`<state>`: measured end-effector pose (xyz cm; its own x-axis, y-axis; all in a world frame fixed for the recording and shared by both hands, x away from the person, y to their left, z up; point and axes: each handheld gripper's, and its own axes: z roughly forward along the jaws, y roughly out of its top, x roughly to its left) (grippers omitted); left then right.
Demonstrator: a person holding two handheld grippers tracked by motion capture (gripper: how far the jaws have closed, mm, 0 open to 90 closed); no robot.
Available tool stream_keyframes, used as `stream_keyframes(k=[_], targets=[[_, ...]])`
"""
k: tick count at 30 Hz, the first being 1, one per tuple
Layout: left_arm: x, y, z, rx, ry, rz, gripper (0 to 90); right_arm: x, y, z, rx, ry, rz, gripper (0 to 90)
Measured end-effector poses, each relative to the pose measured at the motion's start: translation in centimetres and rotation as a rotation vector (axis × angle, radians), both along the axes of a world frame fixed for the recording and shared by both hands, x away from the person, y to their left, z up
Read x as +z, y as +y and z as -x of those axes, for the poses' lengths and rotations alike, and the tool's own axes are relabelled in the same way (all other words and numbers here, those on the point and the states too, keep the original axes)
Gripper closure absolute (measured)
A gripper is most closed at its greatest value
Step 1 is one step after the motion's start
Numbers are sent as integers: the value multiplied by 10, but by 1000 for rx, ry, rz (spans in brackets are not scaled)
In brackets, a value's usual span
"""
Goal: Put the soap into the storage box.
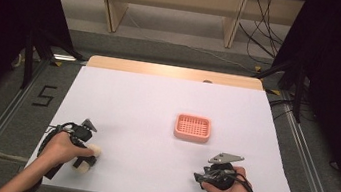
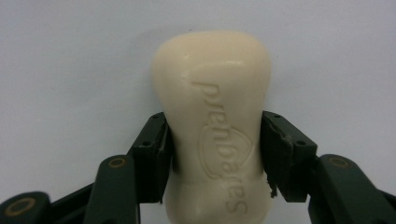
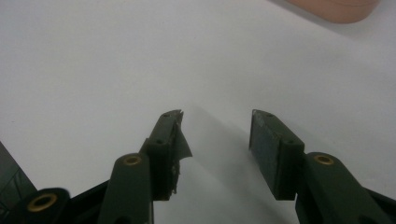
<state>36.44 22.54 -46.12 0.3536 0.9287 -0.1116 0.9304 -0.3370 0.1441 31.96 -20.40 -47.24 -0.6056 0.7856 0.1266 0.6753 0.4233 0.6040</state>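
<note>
Cream-coloured soap (image 2: 212, 126) sits between the jaws of our left gripper (image 2: 215, 154), and the left gripper view lets us read what the high view cannot: raised lettering runs along the bar's top face, and the two black pads (image 2: 156, 156) press against its narrowed waist, one on each side. The bar lies flat on the white table cover (image 2: 70, 70), its rounded end pointing away from the gripper. No earlier picture is at hand, so we say only that the grip looks closed on the bar, jaws partly apart to the bar's width.

From the high view we place things across the table. Our left gripper (image 1: 85, 157) and the hand holding it are at the near left corner of the white sheet (image 1: 158, 99), with the soap (image 1: 91, 151) showing as a pale lump just past the fingers. Our right gripper (image 1: 200, 177) rests at the near right, well apart from the left one. A pink slatted soap dish (image 1: 192, 128) stands near the middle of the table, farther off than both hands and closer to the right one.

In the right gripper view we see that gripper's jaws standing apart with only bare white sheet between them, a torn pad (image 3: 175, 140) on one jaw, and an edge of the pink dish (image 3: 336, 9) at the far right corner.
</note>
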Motion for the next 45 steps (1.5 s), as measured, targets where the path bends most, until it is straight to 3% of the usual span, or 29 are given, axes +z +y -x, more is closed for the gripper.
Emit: stream_keyframes(k=[4, 6, 11, 14, 19, 21, 25, 27, 35, 36, 37, 38, 41, 45], targets=[[-1, 0, 0, -20, -7, 3, 471, 0, 0, 0, -1, 1, 0, 542], [0, 1, 0, -58, 6, -15, 477, 0, 0, 0, -2, 2, 1, 542], [1, 1, 0, -101, -2, -23, 487, 0, 0, 0, -2, 2, 3, 541], [0, 1, 1, -100, -16, -7, 490, -1, 0, 0, 8, -7, 8, 539], [1, 1, 2, -153, -26, -6, 492, -1, 1, 0, 1, 7, 6, 537], [-1, 2, 3, -174, -51, -5, 492, -1, 1, 0, 2, 8, 5, 537], [0, 2, 3, -212, -45, -9, 493, -1, 1, 0, 0, 6, 5, 536], [-1, 1, 4, -190, -52, 4, 494, -1, 1, 0, -1, 5, 4, 536], [2, -1, 6, -219, -62, 3, 494, -1, 1, -1, -1, 6, 4, 534], [2, -2, 7, -205, -68, 13, 494, -1, 1, -1, -2, 6, 3, 535], [3, -1, 5, -244, -80, 0, 495, -1, 1, -1, -2, 5, 3, 534], [4, -2, 6, -232, -84, 10, 495, -2, 0, -2, 7, -13, 5, 535], [7, -5, 7, -238, -93, 15, 495, -2, 0, -1, 1, -4, 2, 533], [11, -7, 5, -292, -118, 2, 495, -2, 0, -1, 4, -4, 4, 533]])
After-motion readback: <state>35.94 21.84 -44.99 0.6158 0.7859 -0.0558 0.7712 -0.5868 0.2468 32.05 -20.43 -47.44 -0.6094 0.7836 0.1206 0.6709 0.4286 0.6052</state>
